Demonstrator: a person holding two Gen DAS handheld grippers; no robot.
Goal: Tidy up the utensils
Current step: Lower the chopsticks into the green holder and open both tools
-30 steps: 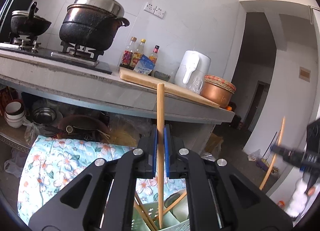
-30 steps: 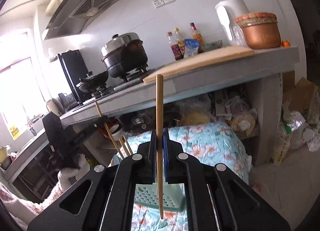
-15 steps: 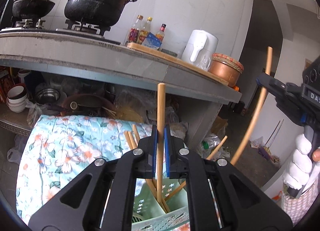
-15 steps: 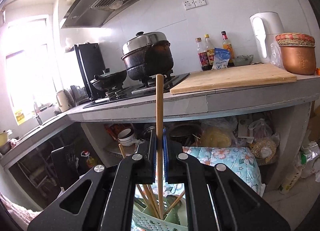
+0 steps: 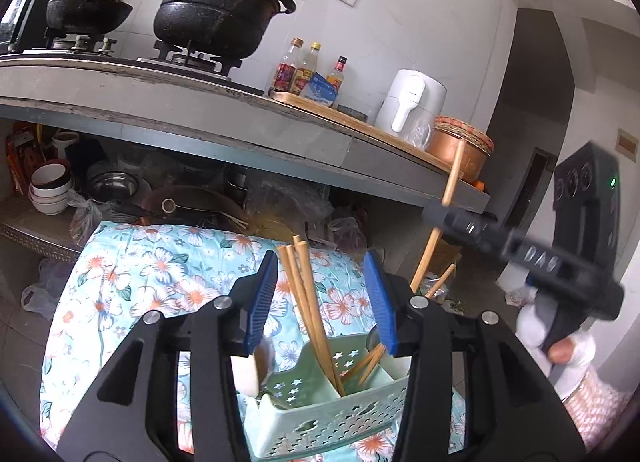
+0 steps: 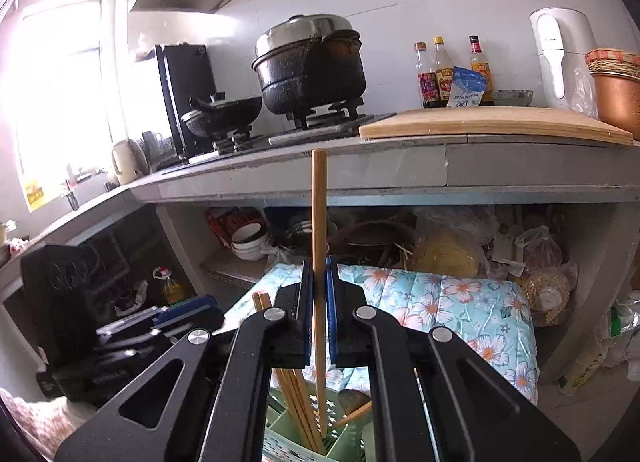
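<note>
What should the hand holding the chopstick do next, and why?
Probably open the right gripper and let go. Its chopstick stands upright with its tip already down in the green basket beside the other chopsticks. The left gripper is open and empty.

The left gripper (image 5: 326, 300) has opened, its chopstick (image 5: 310, 302) now standing in the caddy (image 5: 320, 418).

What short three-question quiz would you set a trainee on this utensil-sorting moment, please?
1. True or false: the left tongs are shut.
2. The right tongs grip: A) a spoon, B) a chopstick, C) a bottle?
3. Fill in: the loose chopsticks stand in the green ____.

Key: 1 false, the jaws are wide open. 2 B. 3 basket.
</note>
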